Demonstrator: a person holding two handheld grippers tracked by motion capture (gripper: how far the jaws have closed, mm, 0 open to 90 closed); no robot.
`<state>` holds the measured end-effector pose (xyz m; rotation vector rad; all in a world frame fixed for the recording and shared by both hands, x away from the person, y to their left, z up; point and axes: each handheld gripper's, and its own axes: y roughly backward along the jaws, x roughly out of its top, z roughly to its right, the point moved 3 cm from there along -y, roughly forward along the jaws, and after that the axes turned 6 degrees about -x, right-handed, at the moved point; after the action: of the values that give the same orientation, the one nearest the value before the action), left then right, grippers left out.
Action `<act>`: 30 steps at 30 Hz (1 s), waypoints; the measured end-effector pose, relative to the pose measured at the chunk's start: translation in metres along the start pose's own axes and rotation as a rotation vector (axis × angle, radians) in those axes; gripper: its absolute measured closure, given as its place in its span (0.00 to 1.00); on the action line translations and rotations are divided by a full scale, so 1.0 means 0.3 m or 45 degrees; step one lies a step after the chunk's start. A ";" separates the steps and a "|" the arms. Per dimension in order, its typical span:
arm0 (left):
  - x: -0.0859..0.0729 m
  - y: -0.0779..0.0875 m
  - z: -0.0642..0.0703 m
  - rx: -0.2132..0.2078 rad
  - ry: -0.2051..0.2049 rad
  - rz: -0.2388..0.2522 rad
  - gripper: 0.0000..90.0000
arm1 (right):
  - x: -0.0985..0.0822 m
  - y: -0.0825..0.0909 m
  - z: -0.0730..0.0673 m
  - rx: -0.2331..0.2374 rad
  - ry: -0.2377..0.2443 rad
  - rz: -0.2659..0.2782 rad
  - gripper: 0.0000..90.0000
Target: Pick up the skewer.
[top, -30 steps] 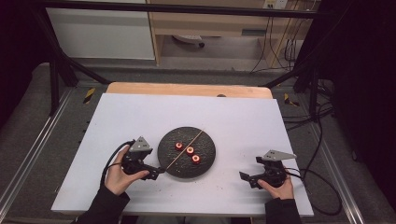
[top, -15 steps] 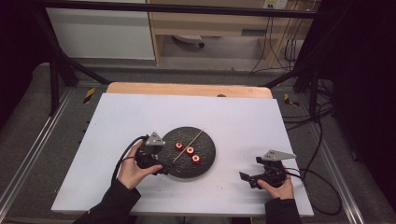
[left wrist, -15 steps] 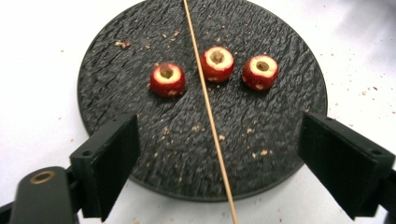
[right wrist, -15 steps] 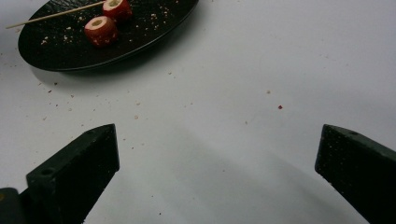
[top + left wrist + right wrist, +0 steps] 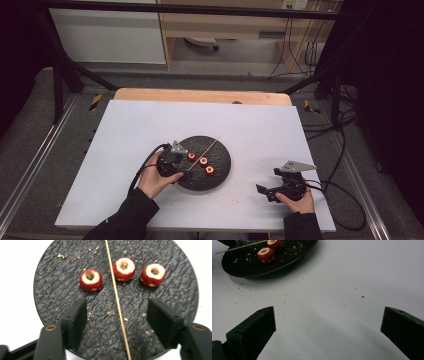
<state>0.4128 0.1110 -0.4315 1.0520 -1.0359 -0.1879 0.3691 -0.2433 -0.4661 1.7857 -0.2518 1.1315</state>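
A round black plate (image 5: 220, 172) (image 5: 52, 290) lies mid-table with three red cored fruit pieces (image 5: 90, 280) (image 5: 123, 265) (image 5: 153, 271) on it. A thin wooden skewer (image 5: 117, 305) (image 5: 209, 147) lies across the plate. My left gripper (image 5: 181, 165) (image 5: 117, 322) hangs over the plate's left part. Its jaws have just been closing and stand either side of the skewer, with clear gaps between the pads and the stick. My right gripper (image 5: 265, 190) (image 5: 327, 325) rests on the white table (image 5: 125, 130) to the right of the plate, open wide with nothing between its jaws.
Crumbs are scattered on the plate and on the white table (image 5: 352, 277) near it. In the right gripper view the plate (image 5: 287, 258) sits at the upper left with two fruit pieces (image 5: 265, 254) and the skewer's end. Cables (image 5: 345, 200) trail off the table's right edge.
My left hand has moved right, from beside the plate to over its left part, and its jaws have narrowed around the skewer. The right hand has stayed still.
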 end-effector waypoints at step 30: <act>0.029 -0.064 0.020 0.051 -0.008 -0.163 0.89 | 0.000 0.003 -0.001 0.008 -0.009 -0.009 0.01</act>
<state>0.4191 0.0920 -0.4405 1.1554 -0.9820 -0.2752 0.3685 -0.2435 -0.4656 1.7951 -0.2458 1.1222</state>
